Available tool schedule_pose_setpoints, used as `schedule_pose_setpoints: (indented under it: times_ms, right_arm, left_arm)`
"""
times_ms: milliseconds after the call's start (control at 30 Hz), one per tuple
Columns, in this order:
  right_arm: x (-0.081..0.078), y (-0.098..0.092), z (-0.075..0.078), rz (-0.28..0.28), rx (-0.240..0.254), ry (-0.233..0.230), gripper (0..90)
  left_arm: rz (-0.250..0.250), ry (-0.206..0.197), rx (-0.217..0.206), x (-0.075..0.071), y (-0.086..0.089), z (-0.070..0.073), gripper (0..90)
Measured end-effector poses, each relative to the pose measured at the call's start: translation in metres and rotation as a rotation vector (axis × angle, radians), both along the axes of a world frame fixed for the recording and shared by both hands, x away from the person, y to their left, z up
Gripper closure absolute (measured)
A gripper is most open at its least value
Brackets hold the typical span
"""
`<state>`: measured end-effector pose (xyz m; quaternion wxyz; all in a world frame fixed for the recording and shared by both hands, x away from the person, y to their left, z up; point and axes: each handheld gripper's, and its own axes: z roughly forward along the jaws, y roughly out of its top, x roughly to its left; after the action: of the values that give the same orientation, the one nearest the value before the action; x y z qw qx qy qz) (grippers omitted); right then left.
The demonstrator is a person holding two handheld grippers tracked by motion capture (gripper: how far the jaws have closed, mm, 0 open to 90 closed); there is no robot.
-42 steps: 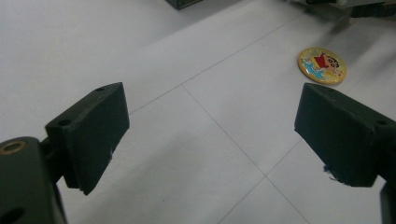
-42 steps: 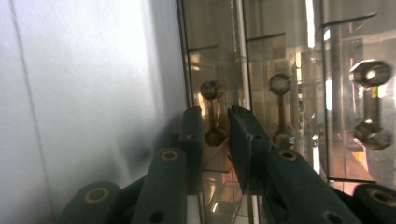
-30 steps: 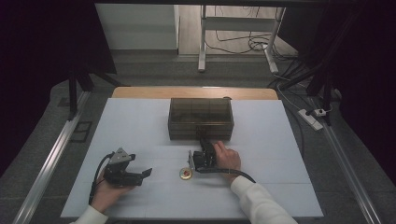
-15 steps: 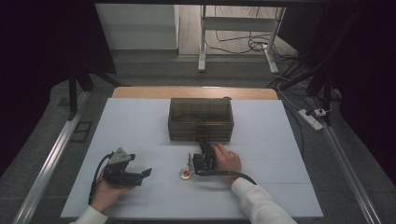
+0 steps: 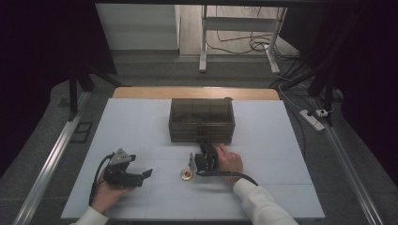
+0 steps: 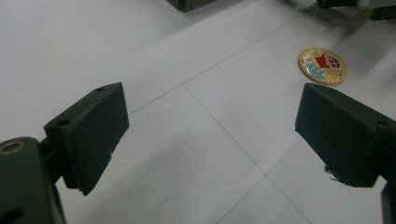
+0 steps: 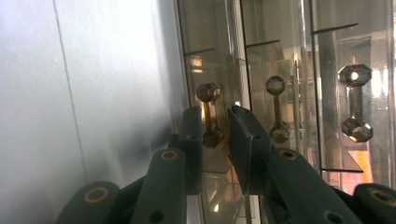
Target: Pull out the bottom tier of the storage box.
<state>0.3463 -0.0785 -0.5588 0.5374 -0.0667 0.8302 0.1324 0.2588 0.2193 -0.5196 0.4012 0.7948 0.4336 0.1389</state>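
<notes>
Drawer handle [image 7: 209, 113] on the smoked clear drawer box [image 5: 202, 120] is what I am working on: the box is sitting toward the far middle of the white table [image 5: 141, 122], and the handle is on its front face, which is facing me. I am holding the right gripper [image 5: 205, 151] up against that front, and in the right gripper view its two black jaws are standing on either side of the gold bar handle with a small gap showing, having just been easing apart, so the pads are not pressing on it. Two more handles are showing beside it on the neighbouring drawers. I am resting the left gripper [image 6: 212, 135] low over the table near my left, jaws spread wide with nothing between them. Just beyond it a round cartoon badge [image 6: 322, 66] is lying flat on the table, near the right gripper.
</notes>
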Motion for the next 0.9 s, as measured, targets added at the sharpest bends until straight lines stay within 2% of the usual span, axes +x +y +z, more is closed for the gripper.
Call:
schedule_pose_setpoints:
  times_ms: [100, 167, 200, 333, 400, 433, 467, 500, 567, 733, 900]
  right_arm:
    - [-0.002, -0.001, 0.003, -0.014, -0.004, 0.012, 73.6]
    - [-0.001, -0.002, 0.003, 0.002, 0.029, 0.020, 71.6]
    - [-0.001, -0.002, 0.005, -0.011, 0.019, 0.031, 70.4]
    - [-0.001, -0.005, 0.011, -0.007, 0.064, 0.091, 66.1]
    - [-0.001, -0.008, 0.014, 0.004, 0.097, 0.137, 64.4]
    - [-0.001, -0.010, 0.016, 0.016, 0.136, 0.162, 63.7]
    - [-0.002, -0.011, 0.018, 0.010, 0.153, 0.178, 63.3]
    - [-0.002, -0.012, 0.022, 0.015, 0.172, 0.221, 62.0]
    - [-0.002, -0.014, 0.027, 0.015, 0.213, 0.274, 58.7]
    - [-0.002, -0.021, 0.036, -0.008, 0.319, 0.417, 52.5]
    - [0.003, -0.030, 0.043, -0.032, 0.390, 0.571, 43.9]
  left_arm:
    - [-0.001, -0.001, -0.001, 0.000, 0.000, 0.000, 9.4]
    - [0.000, -0.002, -0.001, 0.000, 0.000, 0.000, 9.4]
    - [-0.001, -0.002, -0.002, 0.000, 0.000, 0.000, 9.5]
    - [-0.003, -0.002, -0.003, 0.000, -0.001, 0.000, 9.5]
    - [-0.006, -0.002, -0.002, 0.001, -0.001, 0.000, 9.5]
    - [-0.007, -0.003, -0.002, 0.001, -0.001, 0.000, 9.5]
    - [-0.008, -0.004, -0.002, 0.001, -0.002, 0.000, 9.5]
    - [-0.010, -0.005, -0.003, 0.001, -0.002, 0.000, 9.5]
    - [-0.011, -0.004, -0.007, 0.002, -0.002, 0.000, 9.6]
    - [-0.014, -0.001, -0.009, 0.003, -0.003, 0.000, 9.6]
    - [-0.006, 0.000, -0.015, 0.005, -0.003, 0.000, 9.6]
